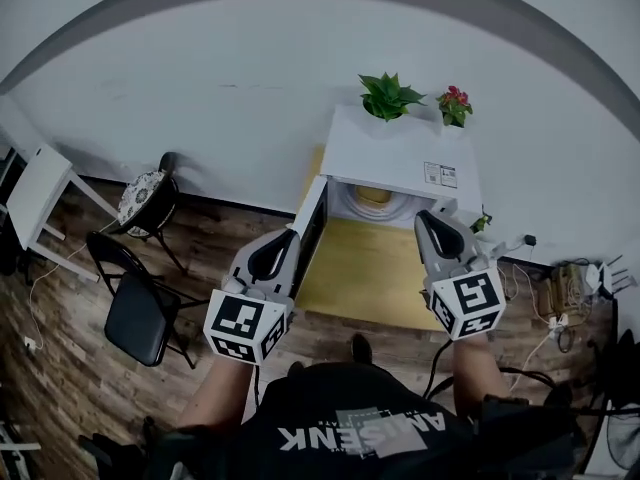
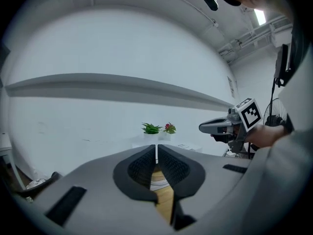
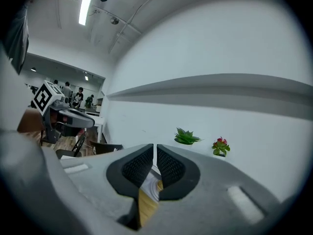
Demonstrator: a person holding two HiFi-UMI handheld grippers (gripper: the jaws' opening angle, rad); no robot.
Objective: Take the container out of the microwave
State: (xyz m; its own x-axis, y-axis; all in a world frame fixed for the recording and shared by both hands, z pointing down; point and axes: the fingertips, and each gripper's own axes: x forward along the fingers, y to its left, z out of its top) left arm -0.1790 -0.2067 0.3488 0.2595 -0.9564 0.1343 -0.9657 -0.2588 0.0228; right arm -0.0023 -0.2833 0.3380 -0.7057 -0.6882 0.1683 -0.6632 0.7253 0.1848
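A white microwave [image 1: 400, 158] stands at the back of a wooden table [image 1: 365, 273] with its door [image 1: 312, 223] swung open to the left. Inside the lit cavity sits a yellowish container [image 1: 374, 196]. My left gripper [image 1: 270, 256] hovers in front of the open door, shut and empty. My right gripper [image 1: 437, 230] is level with the microwave's right front corner, also shut with nothing in it. In the left gripper view the black pads [image 2: 146, 165] meet in front of the microwave. The right gripper view shows its pads [image 3: 168, 166] together too.
Two small potted plants [image 1: 388, 95] [image 1: 454, 105] stand on the microwave. Left of the table are a black folding chair [image 1: 140, 308], a cushioned stool [image 1: 150, 193] and a white side table [image 1: 35, 193]. Cables and a power strip [image 1: 560, 298] lie on the floor at right.
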